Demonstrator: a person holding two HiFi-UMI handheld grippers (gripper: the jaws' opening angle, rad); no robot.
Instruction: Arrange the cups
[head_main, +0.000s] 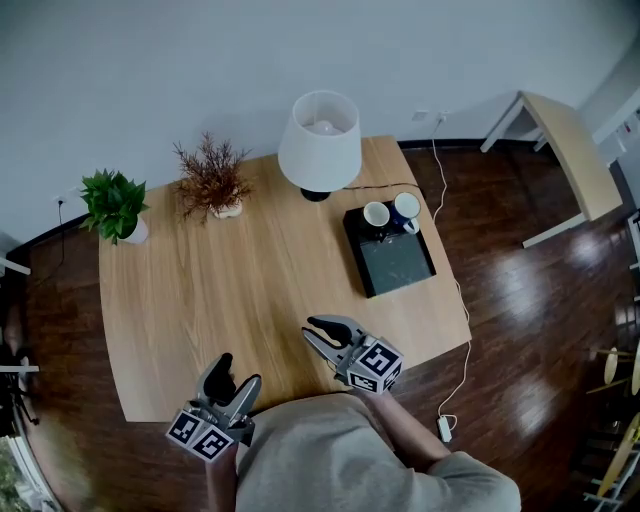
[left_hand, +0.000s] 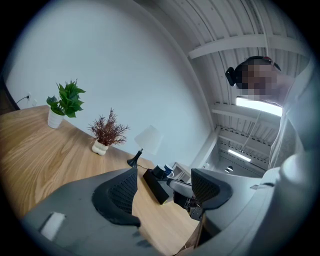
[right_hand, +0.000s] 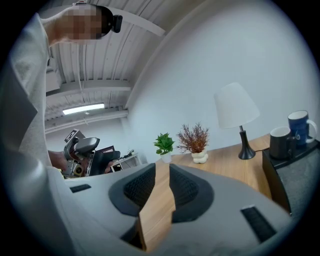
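Observation:
A black tray (head_main: 395, 262) lies at the table's right side. On its far end stand two cups, a black one (head_main: 376, 214) and a blue one (head_main: 406, 208). The right gripper view shows them at far right, black cup (right_hand: 280, 142) before blue cup (right_hand: 300, 127). My left gripper (head_main: 238, 375) hovers over the near left edge of the table, open and empty; its own view (left_hand: 164, 180) shows the tray (left_hand: 156, 186) far ahead. My right gripper (head_main: 312, 328) is over the near edge, shut with nothing in it (right_hand: 162, 172). Both are well short of the cups.
A white lamp (head_main: 320, 140) stands at the back beside the tray, its cord trailing off the right edge. A dried plant (head_main: 212, 180) and a green potted plant (head_main: 115, 205) stand at the back left. Another table (head_main: 570, 150) is at the far right.

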